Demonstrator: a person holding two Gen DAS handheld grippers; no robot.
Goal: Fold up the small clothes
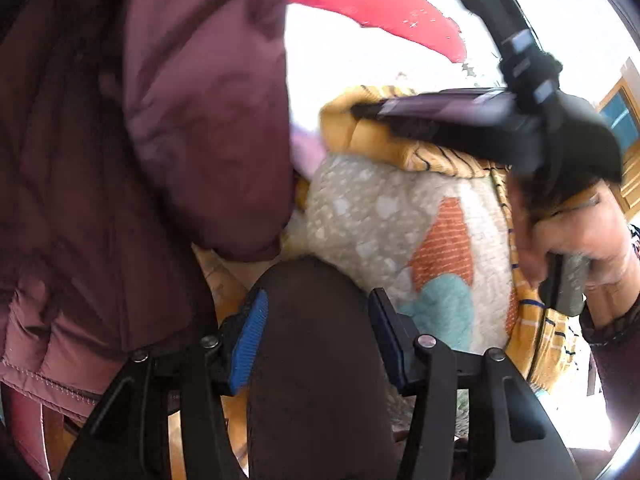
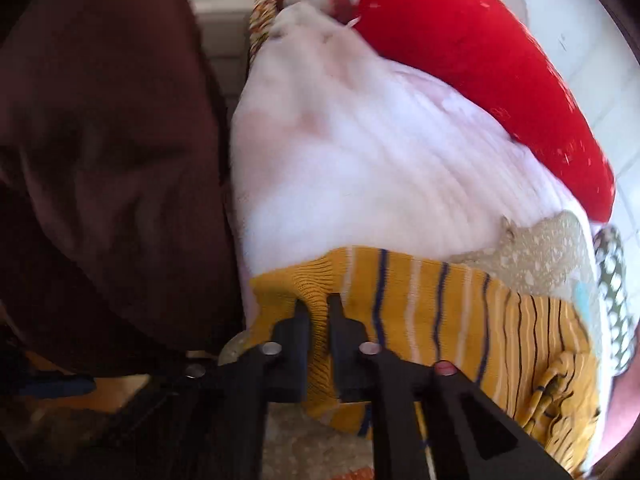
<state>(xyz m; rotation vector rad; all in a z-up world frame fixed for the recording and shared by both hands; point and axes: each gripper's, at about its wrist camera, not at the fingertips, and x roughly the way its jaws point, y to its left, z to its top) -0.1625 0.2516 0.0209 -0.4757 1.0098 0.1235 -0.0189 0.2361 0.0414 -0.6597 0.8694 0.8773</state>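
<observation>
Yellow striped garment, blurred, pinched in right gripper; rest cut off.

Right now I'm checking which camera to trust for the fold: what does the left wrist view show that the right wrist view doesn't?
Only the left wrist view: the left gripper, open over a dark rounded shape, the quilted patchwork cloth, and the right gripper from outside.
Only the right wrist view: the right gripper's jaws shut on the yellow striped garment, and a white garment.
Both: the striped garment, a red cloth, a maroon jacket.

place: home | evidence: heap of small clothes; wooden window frame; quilted blanket
</observation>
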